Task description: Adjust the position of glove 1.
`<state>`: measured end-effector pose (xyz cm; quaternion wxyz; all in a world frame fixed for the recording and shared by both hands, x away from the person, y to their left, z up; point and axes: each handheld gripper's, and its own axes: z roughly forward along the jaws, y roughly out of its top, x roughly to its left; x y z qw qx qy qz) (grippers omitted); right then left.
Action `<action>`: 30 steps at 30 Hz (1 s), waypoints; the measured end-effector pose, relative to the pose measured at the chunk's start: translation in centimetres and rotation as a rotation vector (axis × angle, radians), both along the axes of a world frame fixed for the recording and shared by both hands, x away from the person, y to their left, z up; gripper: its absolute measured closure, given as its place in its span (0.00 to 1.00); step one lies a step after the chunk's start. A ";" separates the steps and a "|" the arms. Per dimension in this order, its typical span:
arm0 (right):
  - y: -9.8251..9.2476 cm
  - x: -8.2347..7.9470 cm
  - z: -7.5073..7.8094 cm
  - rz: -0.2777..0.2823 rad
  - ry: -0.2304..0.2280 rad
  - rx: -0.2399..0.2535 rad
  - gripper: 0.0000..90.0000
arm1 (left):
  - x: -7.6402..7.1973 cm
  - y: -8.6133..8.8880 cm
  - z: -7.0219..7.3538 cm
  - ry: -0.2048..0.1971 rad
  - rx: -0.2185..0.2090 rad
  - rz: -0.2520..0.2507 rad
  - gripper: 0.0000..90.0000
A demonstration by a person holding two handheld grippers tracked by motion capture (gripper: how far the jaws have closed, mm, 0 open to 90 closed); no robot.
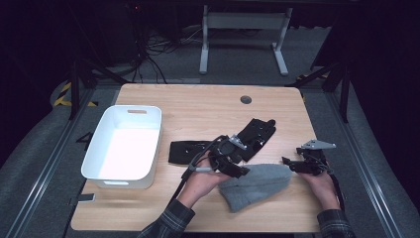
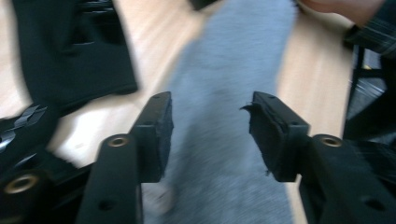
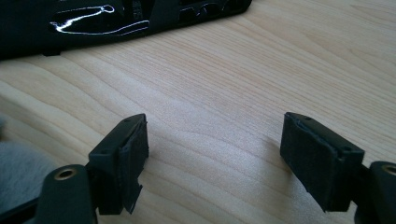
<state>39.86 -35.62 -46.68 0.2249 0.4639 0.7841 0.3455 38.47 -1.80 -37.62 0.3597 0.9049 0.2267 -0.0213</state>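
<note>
Here the grey hat point(image 2: 224, 70) lies (apparently untouched) between the left hand-held gripper point(image 2: 210, 126) jaws.

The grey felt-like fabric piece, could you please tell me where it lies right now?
In the high view, the grey felt-like fabric piece lies on the light wooden table near its front edge, between the left hand-held gripper and the right hand-held gripper.

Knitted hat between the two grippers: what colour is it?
Grey. The knitted hat shows best in the high view, lying flat on the wooden table.
</note>
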 end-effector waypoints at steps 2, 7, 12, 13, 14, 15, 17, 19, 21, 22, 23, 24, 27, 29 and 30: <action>0.0 0.0 0.0 0.000 0.000 0.000 0.27 | 0.2 0.6 -0.1 -0.006 -0.001 0.007 0.63; 0.0 0.0 0.0 0.000 0.000 0.000 0.27 | 0.6 3.0 -0.7 0.000 -0.018 0.011 0.63; 0.0 0.0 0.0 0.001 0.000 -0.001 0.27 | -0.4 4.7 -1.4 0.017 -0.024 -0.015 0.61; 0.0 0.0 0.0 0.002 0.000 -0.001 0.27 | -0.6 4.9 -1.5 0.021 -0.027 -0.021 0.59; 0.0 0.0 0.0 0.002 0.000 -0.001 0.27 | -0.9 5.2 -1.6 0.021 -0.037 -0.032 0.58; 0.0 0.0 0.0 0.002 0.001 -0.001 0.27 | -1.0 5.3 -1.6 0.022 -0.036 -0.037 0.57; 0.0 0.0 0.0 0.002 0.001 -0.001 0.27 | -1.4 5.5 -1.9 0.025 -0.031 -0.062 0.53; 0.0 0.0 0.0 0.002 0.001 -0.001 0.27 | -1.7 5.3 -2.6 0.024 -0.007 -0.079 0.51; 0.0 0.0 0.0 0.002 0.001 -0.001 0.27 | -1.8 5.1 -3.0 0.019 0.004 -0.084 0.48; 0.0 0.0 0.0 0.001 0.001 0.000 0.27 | -1.7 4.9 -3.4 0.025 0.031 -0.095 0.47; 0.0 0.0 0.0 0.001 0.001 0.000 0.27 | -1.8 4.6 -3.7 0.016 0.041 -0.092 0.47; 0.0 0.0 0.0 0.000 0.002 0.000 0.27 | -1.8 4.5 -3.9 0.009 0.062 -0.096 0.48; 0.0 0.0 0.0 0.000 0.002 0.001 0.27 | -1.9 4.3 -4.0 0.011 0.072 -0.106 0.58; 0.0 0.0 0.0 -0.001 0.002 0.001 0.27 | -1.9 4.3 -4.0 0.013 0.072 -0.111 0.62; 0.0 0.0 0.0 -0.001 0.002 0.001 0.27 | -2.0 4.3 -3.9 0.011 0.074 -0.119 0.73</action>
